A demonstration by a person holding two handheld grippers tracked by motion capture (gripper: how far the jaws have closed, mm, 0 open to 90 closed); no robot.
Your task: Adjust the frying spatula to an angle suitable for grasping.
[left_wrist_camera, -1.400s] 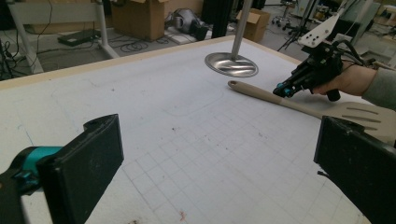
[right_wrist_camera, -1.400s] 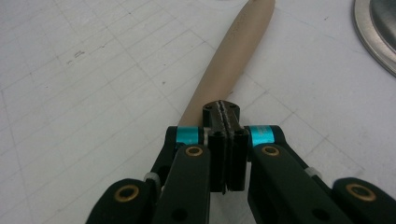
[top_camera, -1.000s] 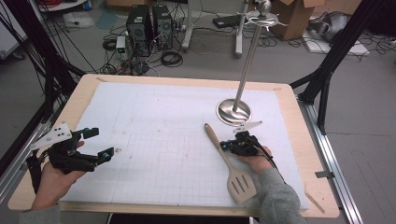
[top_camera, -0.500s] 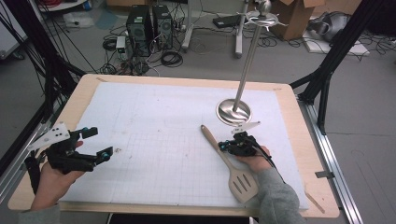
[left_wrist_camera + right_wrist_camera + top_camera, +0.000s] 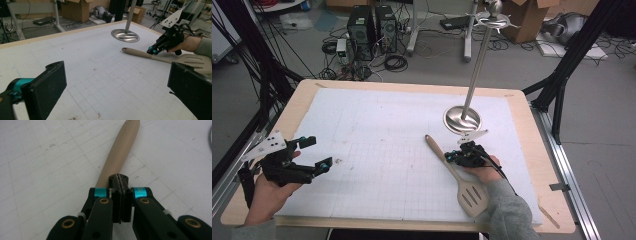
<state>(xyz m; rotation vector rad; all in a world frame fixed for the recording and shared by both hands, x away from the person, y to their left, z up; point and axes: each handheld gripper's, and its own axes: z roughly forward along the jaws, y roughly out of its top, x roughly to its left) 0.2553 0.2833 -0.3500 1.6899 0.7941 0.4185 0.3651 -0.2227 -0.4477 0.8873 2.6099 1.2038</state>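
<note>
A beige slotted spatula (image 5: 471, 196) lies on the white gridded mat (image 5: 377, 135), handle pointing up-left, head near the front edge. My right gripper (image 5: 452, 157) is shut, jaws pressed together with nothing between them, and its tips sit on top of the handle (image 5: 122, 145), as the right gripper view (image 5: 118, 178) shows. The left gripper view shows this gripper (image 5: 152, 51) touching the spatula (image 5: 140, 53). My left gripper (image 5: 318, 152) hovers at the mat's left edge, open and empty, its jaws far apart (image 5: 120, 85).
A metal stand with a round base (image 5: 462, 120) and a tall pole stands just behind my right gripper; its base (image 5: 125, 35) shows in the left gripper view. The wooden table edge (image 5: 557, 210) frames the mat. Computers, cables and boxes are on the floor beyond.
The spatula's handle end and my right gripper have shifted slightly to the left. The left gripper has stayed where it was.
</note>
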